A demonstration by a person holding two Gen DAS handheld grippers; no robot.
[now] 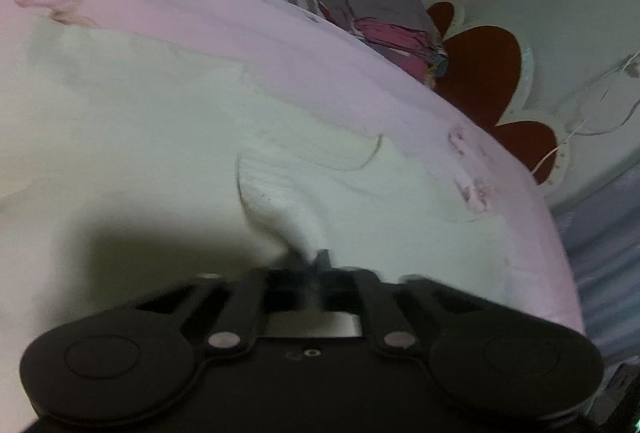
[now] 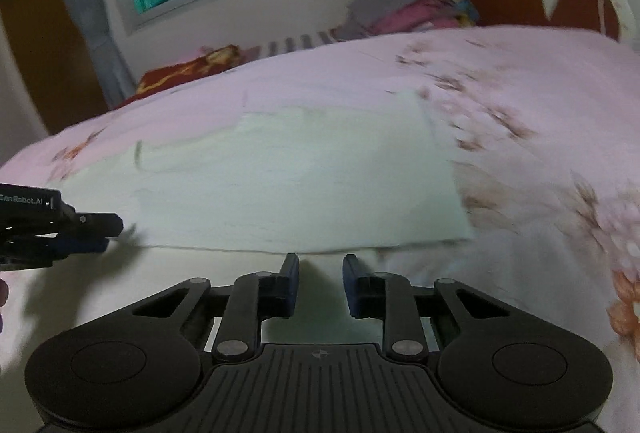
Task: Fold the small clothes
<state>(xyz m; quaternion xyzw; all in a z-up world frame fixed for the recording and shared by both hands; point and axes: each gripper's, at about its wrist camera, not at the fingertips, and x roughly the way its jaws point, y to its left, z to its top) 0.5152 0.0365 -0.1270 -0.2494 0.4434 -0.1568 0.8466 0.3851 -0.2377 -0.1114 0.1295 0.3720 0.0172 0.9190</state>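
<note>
Pale garment [image 2: 280, 185] lies flat on the pink floral bedspread [image 2: 520, 81], ahead of both tools. Left gripper [image 1: 310, 259] is clenched on a pinch of the garment's near edge, cloth bunching up right at its tips. Right gripper [image 2: 320, 273] sits just short of the near hem, jaws apart, nothing between them. Step looks like grabbing the near edge for a fold. Next: right needs to nip the hem, then both carry it forward.

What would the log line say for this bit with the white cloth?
left tool: shut on white cloth edge | right tool: open, nothing between | cloth: flat on pink bedspread
</note>
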